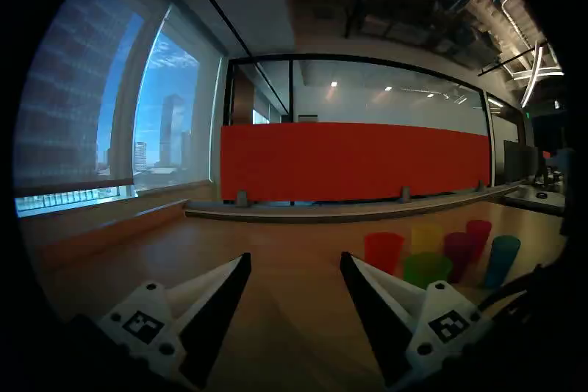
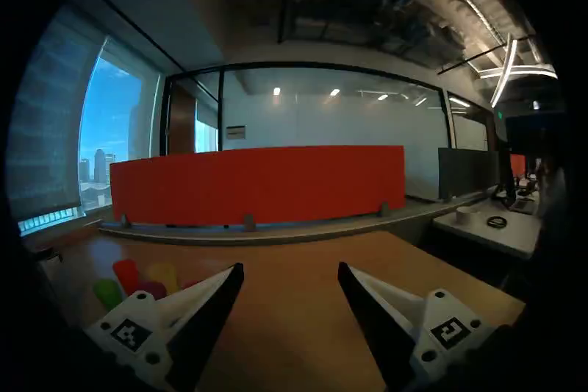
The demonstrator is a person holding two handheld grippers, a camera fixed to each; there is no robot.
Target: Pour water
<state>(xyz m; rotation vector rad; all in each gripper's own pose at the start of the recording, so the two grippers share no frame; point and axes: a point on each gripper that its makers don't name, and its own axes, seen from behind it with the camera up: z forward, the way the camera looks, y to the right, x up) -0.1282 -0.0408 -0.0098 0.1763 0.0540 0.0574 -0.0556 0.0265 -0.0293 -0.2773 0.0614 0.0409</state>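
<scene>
Six coloured cups (image 1: 435, 261) stand bunched together on the wooden table (image 1: 294, 241), ahead and to the right of the left gripper (image 1: 295, 258) in the left gripper view. An orange-red cup (image 1: 384, 251) is nearest that gripper's right finger, with a green cup (image 1: 425, 271) just beside it and a yellow cup (image 1: 426, 236) behind. A magenta cup (image 1: 459, 251), a crimson cup (image 1: 479, 232) and a teal cup (image 1: 503, 259) follow farther right. All are upright and apart from the gripper, whose fingers are spread wide with nothing between them. In the right gripper view the right gripper (image 2: 290, 268) also has its fingers spread over bare tabletop, gripping nothing. Some of the cups appear low on its left, partly hidden behind the left finger. An orange-red divider panel (image 1: 353, 160) runs along the table's far edge, a window (image 1: 165, 131) onto towers lies to the left, and a white desk (image 2: 489, 234) with a mug (image 2: 464, 215) sits to the right
</scene>
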